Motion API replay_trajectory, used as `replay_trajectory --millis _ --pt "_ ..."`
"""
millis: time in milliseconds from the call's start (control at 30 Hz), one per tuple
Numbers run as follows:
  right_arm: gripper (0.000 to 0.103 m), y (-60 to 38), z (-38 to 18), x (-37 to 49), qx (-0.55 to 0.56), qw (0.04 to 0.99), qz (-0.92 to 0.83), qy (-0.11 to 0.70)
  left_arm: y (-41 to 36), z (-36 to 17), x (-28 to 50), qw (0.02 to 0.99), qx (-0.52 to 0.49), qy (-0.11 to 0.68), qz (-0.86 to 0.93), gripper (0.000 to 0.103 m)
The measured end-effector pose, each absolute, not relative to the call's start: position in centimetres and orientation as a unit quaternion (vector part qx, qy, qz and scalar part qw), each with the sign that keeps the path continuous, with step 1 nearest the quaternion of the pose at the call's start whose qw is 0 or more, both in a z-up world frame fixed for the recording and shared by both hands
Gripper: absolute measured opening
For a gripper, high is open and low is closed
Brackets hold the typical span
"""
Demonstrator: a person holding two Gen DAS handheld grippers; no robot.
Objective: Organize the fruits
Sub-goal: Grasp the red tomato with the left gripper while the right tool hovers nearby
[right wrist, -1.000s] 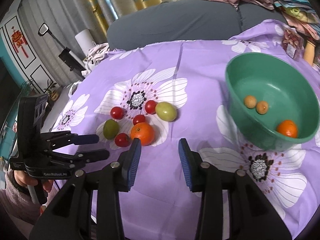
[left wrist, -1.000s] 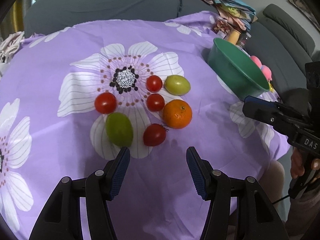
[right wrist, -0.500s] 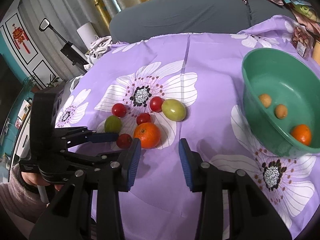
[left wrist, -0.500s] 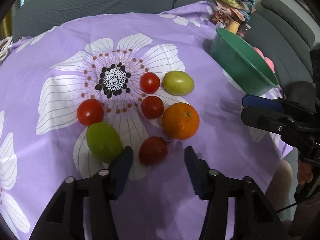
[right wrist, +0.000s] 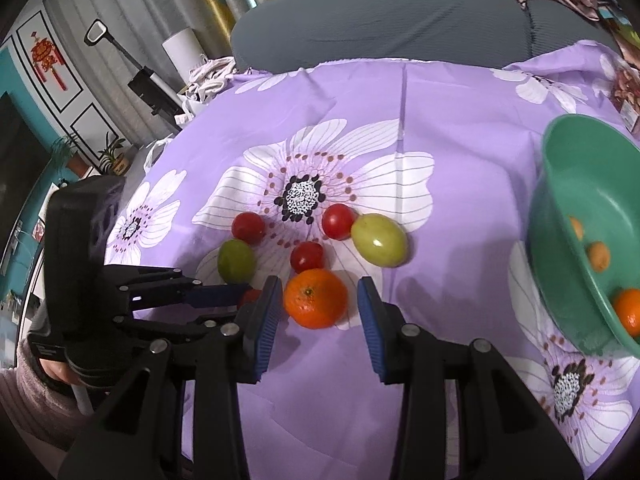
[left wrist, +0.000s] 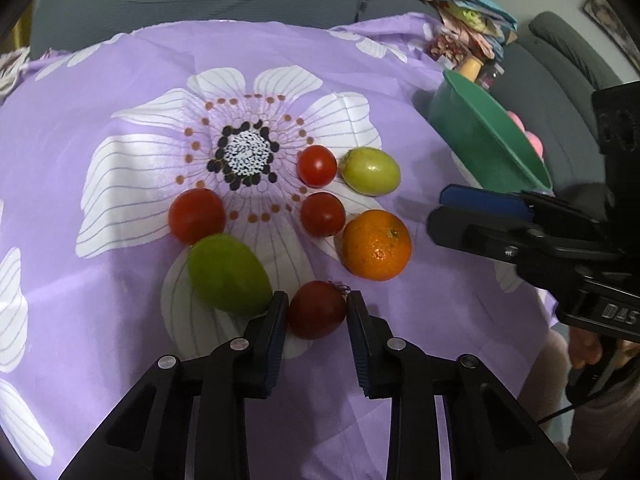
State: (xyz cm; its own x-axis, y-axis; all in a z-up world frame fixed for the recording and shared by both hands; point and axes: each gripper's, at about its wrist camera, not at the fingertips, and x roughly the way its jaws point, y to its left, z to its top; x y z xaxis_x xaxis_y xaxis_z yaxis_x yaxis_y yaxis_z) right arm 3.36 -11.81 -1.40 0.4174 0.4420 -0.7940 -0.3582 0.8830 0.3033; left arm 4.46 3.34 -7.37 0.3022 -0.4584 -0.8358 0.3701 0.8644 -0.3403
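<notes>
1. my left claw [left wrist: 317, 312] sits low over the purple flowered cloth [left wrist: 120, 92] with its two blue pads on either side of the dark red tomato [left wrist: 317, 310]. the pads look to be touching its skin, but i cannot tell whether they are truly clenched on it or only closing in, since the tomato rests on the cloth.

2. i come at that tomato from the near edge because it is the nearest fruit of the cluster. the big green fruit [left wrist: 229, 274] lies just beside my left pad, so a narrow approach keeps me from nudging it.

3. my right claw [right wrist: 318, 306] is released, its pads spread wide around the orange [right wrist: 316, 298] with a clear gap on both sides. i judge it is lined up for a grab, not yet holding.

4. the wide spread suits the orange, which is the broadest fruit here.

5. the rest of the fruits lie loose on the white flower print: three bright red tomatoes [left wrist: 317, 166] and a yellow-green fruit [left wrist: 370, 171], on the far side of the orange.

6. the green bowl [right wrist: 560, 200] stands to the right, well apart from the cluster, with a few orange fruits inside. i take it as the place these fruits are meant to go.
</notes>
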Motion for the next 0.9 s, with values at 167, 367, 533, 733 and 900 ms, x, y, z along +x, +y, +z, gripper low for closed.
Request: replay_trajectory --millis 167,367,533,733,900 --pt "0.040 -11.0 -1.6 4.5 0.038 0.837 0.242 0.489 4.9 -5.8 3.7 0.812 -0.068 0.516 -0.265 0.030" --pt "0.040 -9.0 -2.8 7.0 0.040 0.820 0.254 0.511 6.1 -4.7 3.5 0.819 -0.081 0.503 -0.264 0.030" --pt "0.040 -6.7 -3.9 8.3 -0.021 0.802 0.255 0.539 5.8 -5.0 3.3 0.816 -0.072 0.505 -0.272 0.030" --pt "0.035 -4.8 -5.9 9.9 -0.090 0.765 0.262 0.582 4.6 -5.7 3.1 0.809 -0.059 0.510 -0.287 0.030" --pt "0.027 -4.3 -5.8 10.3 -0.113 0.764 0.267 0.576 4.3 -6.3 3.4 0.808 -0.049 0.515 -0.282 0.030"
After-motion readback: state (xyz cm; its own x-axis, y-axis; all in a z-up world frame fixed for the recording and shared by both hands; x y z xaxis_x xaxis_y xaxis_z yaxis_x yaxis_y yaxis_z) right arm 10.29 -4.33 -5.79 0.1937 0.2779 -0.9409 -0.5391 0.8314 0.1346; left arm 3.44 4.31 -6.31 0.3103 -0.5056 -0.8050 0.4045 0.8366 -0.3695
